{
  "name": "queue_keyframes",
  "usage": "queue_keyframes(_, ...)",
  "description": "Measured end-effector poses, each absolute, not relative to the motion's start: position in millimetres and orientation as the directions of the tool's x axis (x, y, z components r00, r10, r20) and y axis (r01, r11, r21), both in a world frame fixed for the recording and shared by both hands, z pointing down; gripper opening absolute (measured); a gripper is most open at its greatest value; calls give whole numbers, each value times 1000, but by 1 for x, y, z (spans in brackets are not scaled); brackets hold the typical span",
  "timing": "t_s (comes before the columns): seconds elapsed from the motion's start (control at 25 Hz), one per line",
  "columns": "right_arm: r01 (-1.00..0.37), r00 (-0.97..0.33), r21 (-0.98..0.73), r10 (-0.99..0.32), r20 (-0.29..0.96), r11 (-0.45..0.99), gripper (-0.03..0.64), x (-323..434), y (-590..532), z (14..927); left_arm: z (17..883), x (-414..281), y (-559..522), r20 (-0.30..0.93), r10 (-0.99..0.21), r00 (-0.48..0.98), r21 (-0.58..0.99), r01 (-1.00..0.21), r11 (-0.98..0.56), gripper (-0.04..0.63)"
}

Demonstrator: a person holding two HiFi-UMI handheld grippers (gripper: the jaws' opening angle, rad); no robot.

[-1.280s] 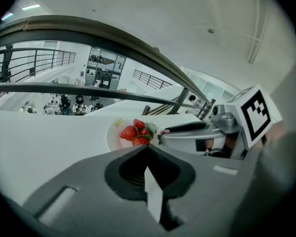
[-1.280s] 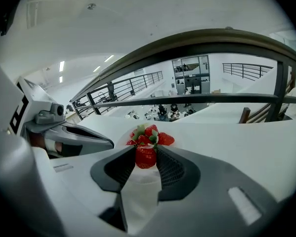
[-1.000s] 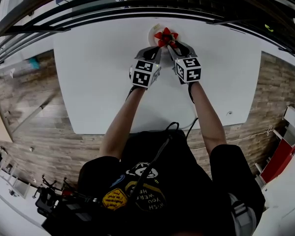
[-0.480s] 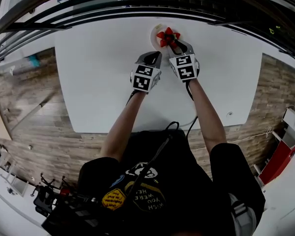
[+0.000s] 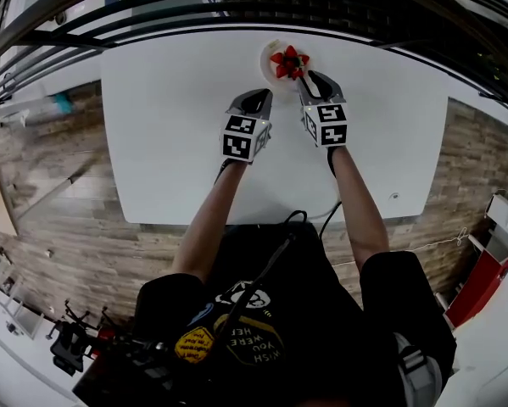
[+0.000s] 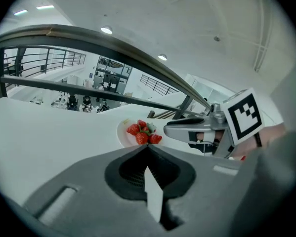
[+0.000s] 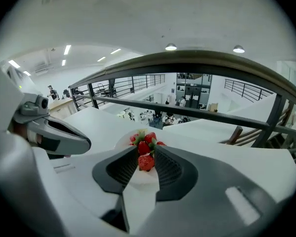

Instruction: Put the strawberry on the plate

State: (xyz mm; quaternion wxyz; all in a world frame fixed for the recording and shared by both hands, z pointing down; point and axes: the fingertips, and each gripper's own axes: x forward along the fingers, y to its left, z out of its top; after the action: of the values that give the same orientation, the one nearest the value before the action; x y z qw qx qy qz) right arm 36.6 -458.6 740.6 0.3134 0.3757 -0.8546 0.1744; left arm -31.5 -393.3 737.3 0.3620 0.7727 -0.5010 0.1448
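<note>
Several red strawberries (image 5: 288, 61) lie heaped on a small white plate (image 5: 268, 58) at the table's far edge. My right gripper (image 5: 308, 80) hangs just short of the plate, and its jaws have just been closing. In the right gripper view the nearest strawberry (image 7: 146, 162) shows in the gap of the right gripper (image 7: 147, 155), resting on the plate (image 7: 124, 140) with no pad pressing it. My left gripper (image 5: 257, 99) is shut and empty, left of the plate. In its own view the left gripper (image 6: 147, 150) points at the strawberries (image 6: 144, 133).
The white table (image 5: 169, 142) stretches wide to both sides of the plate. A dark metal railing (image 5: 237, 11) runs just behind the table's far edge. Wooden floor (image 5: 50, 185) surrounds the table.
Both grippers have drawn back from the plate toward me, the right one more. The right jaws have narrowed. The strawberries stay on the plate.
</note>
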Motion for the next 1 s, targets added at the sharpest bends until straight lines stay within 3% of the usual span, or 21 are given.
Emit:
queue_keyframes(0.44, -805, -537, -89, -656, 531, 586, 16, 85, -413, 656, 666, -32, -355, 514, -750, 417, 368, -897, -246, 3)
queue_keyframes(1.0, -809, -584, -226, -702, 407, 542, 3, 110, -328, 587, 576, -20, -287, 420, -814, 400, 268, -912, -310, 2)
